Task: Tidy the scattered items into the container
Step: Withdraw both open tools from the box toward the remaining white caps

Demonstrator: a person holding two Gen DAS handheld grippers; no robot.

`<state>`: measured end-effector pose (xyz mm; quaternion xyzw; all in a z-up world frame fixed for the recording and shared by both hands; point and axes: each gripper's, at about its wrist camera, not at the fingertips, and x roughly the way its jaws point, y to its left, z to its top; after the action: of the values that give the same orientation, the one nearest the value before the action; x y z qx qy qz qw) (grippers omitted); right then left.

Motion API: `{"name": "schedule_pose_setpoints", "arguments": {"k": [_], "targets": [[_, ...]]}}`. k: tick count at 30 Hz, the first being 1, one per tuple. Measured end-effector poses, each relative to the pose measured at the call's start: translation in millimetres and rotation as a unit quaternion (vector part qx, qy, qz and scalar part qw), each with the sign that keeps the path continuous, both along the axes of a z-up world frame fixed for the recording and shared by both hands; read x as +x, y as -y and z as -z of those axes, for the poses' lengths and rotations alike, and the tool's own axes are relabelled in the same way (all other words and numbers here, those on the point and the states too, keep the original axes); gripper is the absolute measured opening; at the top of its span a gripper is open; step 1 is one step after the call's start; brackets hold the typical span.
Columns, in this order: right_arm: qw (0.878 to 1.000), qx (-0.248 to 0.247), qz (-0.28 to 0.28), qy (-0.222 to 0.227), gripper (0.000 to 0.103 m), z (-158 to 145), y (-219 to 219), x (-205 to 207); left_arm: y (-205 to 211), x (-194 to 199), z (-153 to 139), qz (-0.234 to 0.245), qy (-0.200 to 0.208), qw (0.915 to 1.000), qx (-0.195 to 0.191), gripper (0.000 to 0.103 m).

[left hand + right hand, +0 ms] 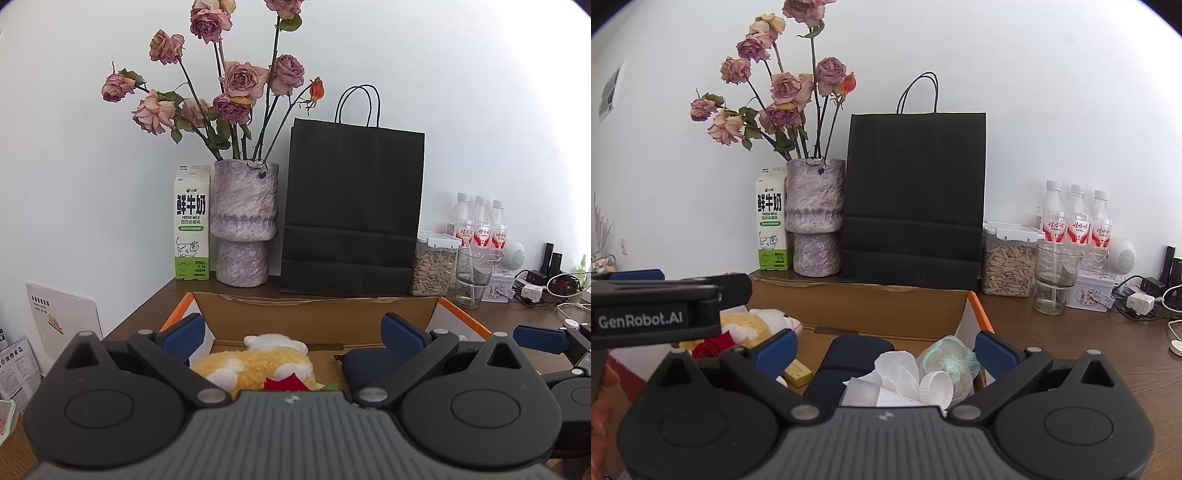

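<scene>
- An open brown cardboard box with orange-edged flaps (pixel 886 306), standing on the dark wooden table (pixel 1089 343), gathers the clutter: a yellow-and-white plush toy with a red flower (pixel 258 363) lies at its left, a dark navy padded case (pixel 849 354) in the middle, crumpled white and pale green wrappers with a white plastic cap (pixel 934 373) at its right
- The left gripper (pixel 293 332) hovers level above the plush, blue-padded jaws spread wide, holding nothing
- The right gripper (pixel 884 349) hangs over the wrappers, likewise wide open and empty, suggesting items are released rather than carried
- A tall black paper bag (pixel 914 199) lines the wall behind
</scene>
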<state>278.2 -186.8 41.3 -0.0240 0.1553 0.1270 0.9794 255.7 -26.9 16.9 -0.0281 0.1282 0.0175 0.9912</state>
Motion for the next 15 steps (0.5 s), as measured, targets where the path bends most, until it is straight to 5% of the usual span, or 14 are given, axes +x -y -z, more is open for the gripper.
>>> {"name": "schedule_pose_setpoints", "arguments": {"k": [15], "targets": [[1.000,0.001,-0.003,0.002,0.103,-2.5,0.9,-4.2,-0.6,-4.0,3.0,0.005,0.004,1.0000,0.002,0.103]]}}
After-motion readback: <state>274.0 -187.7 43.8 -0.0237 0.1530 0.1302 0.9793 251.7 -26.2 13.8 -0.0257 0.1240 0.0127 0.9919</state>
